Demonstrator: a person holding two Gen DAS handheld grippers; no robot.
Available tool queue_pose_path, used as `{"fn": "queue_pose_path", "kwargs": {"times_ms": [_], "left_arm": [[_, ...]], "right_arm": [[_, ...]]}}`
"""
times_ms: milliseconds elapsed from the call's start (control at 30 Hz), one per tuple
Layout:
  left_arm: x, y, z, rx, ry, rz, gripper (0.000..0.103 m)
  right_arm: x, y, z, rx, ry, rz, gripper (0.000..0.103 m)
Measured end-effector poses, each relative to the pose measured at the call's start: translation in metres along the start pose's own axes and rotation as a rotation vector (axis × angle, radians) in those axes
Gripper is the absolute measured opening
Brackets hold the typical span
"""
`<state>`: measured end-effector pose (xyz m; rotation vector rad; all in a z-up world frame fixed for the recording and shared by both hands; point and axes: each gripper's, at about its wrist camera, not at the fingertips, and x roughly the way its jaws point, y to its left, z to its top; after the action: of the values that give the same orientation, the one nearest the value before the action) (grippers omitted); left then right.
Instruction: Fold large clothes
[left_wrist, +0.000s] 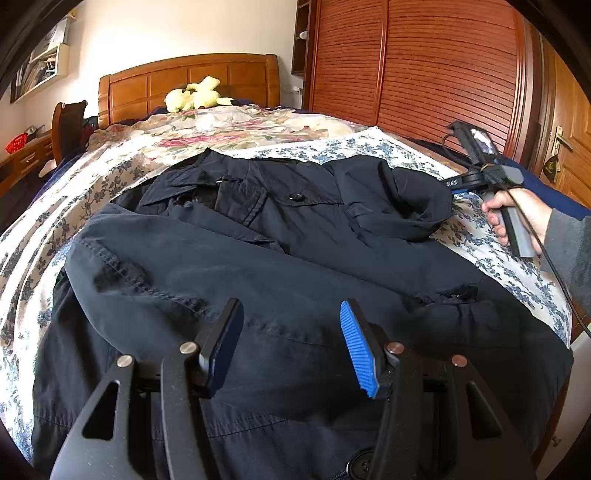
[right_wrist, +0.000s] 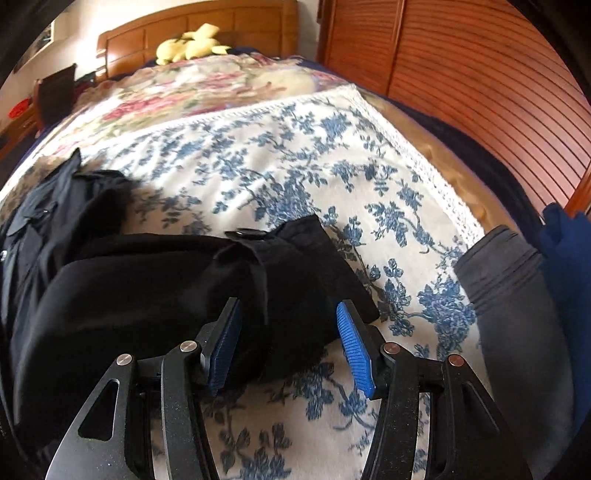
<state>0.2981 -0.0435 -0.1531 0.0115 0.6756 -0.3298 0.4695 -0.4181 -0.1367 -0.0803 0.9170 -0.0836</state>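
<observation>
Dark jacket (left_wrist: 280, 236) spread across blue-floral cover (left_wrist: 517, 269) on bed, headboard (left_wrist: 188, 79) and yellow plush (left_wrist: 195, 96) beyond. Left gripper (left_wrist: 291, 347) half open, empty, above jacket. Right of jacket: bare cover, right gripper (right_wrist: 288, 343) half open over sleeve end, gripping nothing; wardrobe (left_wrist: 424, 70) right.

A bed (left_wrist: 192, 79) with a wooden headboard carries a pink-flowered quilt (left_wrist: 229, 127) and a blue-flowered white cloth (right_wrist: 280, 155). A dark jacket (left_wrist: 295, 240) lies spread on the cloth; a yellow plush toy (left_wrist: 195, 94) sits by the headboard.
</observation>
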Motion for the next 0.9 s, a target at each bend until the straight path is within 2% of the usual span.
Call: {"fn": "queue_pose_path", "kwargs": {"times_ms": [233,400,433,500,533,600,700,900], "left_arm": [[-0.005,0.001,0.002,-0.008,-0.024,0.0,0.054],[-0.014,0.001,0.003,-0.013,-0.055,0.003,0.054],[-0.016,0.001,0.003,-0.009,-0.057,0.005,0.054],[-0.02,0.0,0.003,0.0,-0.055,0.006,0.054],[-0.023,0.0,0.003,0.007,-0.06,0.006,0.054],[-0.028,0.0,0.003,0.011,-0.067,0.005,0.054],[-0.036,0.002,0.003,0.013,-0.076,0.006,0.054],[-0.059,0.01,0.0,0.013,-0.104,0.018,0.054]], "right_arm": [[0.026,-0.005,-0.009,0.021,0.063,-0.04,0.059],[0.028,-0.001,-0.014,0.018,0.058,-0.047,0.058],[0.027,0.001,-0.015,0.009,0.056,-0.045,0.055],[0.025,0.006,-0.017,-0.022,0.054,-0.024,0.032],[0.024,0.009,-0.017,-0.045,0.056,-0.016,0.03],[0.019,0.018,-0.02,-0.098,0.07,0.012,0.015],[0.003,0.03,-0.021,-0.157,0.064,0.044,0.008],[-0.05,0.049,-0.017,-0.194,-0.039,0.055,0.006]]}}
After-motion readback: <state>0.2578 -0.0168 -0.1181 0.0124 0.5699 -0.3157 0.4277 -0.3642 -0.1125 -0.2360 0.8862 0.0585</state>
